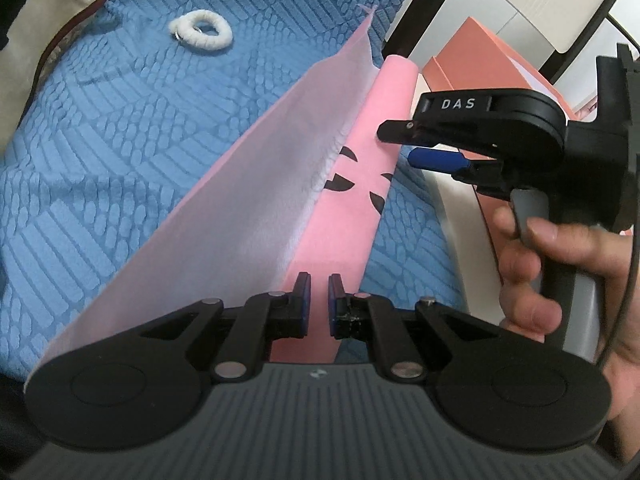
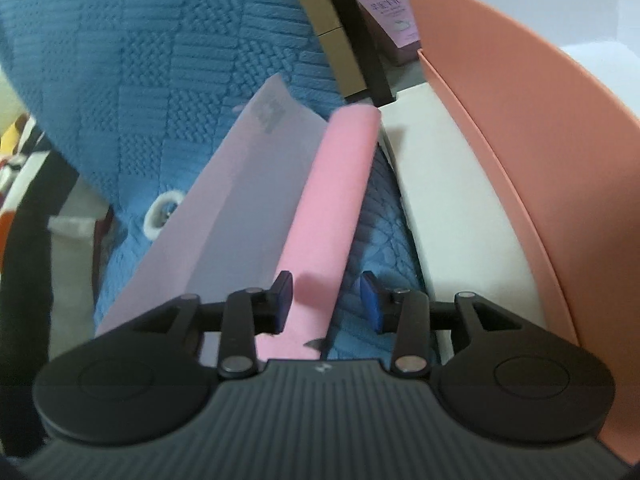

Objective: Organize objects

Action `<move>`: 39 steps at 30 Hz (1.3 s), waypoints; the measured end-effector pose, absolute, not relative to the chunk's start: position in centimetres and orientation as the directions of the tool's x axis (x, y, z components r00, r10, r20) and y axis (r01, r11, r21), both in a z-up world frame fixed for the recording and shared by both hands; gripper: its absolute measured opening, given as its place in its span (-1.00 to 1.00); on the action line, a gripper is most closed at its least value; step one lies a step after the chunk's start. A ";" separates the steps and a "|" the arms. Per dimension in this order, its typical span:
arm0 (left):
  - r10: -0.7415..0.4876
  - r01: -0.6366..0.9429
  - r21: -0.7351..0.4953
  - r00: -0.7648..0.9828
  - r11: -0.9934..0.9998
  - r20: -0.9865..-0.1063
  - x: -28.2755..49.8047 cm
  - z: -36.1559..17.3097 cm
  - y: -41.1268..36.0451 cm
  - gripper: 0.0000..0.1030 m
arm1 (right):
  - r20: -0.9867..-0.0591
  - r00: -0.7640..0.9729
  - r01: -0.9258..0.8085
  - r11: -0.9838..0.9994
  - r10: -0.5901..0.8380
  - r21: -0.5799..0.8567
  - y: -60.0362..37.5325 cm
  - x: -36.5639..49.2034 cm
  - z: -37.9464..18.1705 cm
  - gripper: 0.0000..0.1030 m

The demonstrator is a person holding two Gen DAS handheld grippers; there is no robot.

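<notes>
Blue textured bedspread (image 1: pixel 120 140), pink sheet (image 1: pixel 344 216) (partly folded over), white fuzzy ring (image 1: pixel 200 30) apart

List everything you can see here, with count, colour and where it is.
Roll: one, pink with black marks, on the blanket, a pale sheet unrolled from its left side.
Blanket: one, blue, textured, under everything.
Ring: one, white, fuzzy, on the blanket beyond the sheet.
Box: one, salmon, open, right of the roll.
Left gripper: black, blue pads, narrow gap, over the roll's near end.
Right gripper: black, blue pads, open, around the roll.
Right hand: on the right gripper's handle.
</notes>
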State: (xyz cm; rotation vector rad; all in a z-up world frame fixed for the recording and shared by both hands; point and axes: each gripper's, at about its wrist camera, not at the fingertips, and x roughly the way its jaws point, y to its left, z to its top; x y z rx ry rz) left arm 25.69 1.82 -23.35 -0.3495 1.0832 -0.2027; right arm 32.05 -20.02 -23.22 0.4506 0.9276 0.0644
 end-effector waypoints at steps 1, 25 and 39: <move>-0.334 -0.011 -0.379 0.454 0.925 -0.826 25.7 -23.4 1.9 -0.79 | -0.757 0.603 0.143 0.898 0.254 0.415 -20.2 32.2 -23.4 -0.21; -0.386 -0.047 -0.447 0.427 0.893 -0.817 26.2 -23.5 2.9 -0.79 | -0.715 0.508 0.063 0.807 0.480 0.587 -18.8 31.7 -24.4 -0.81; -0.394 0.023 -0.435 0.471 0.900 -0.789 25.7 -22.4 1.7 0.02 | -0.725 0.506 0.031 0.830 0.468 0.557 -18.7 31.7 -23.4 -0.83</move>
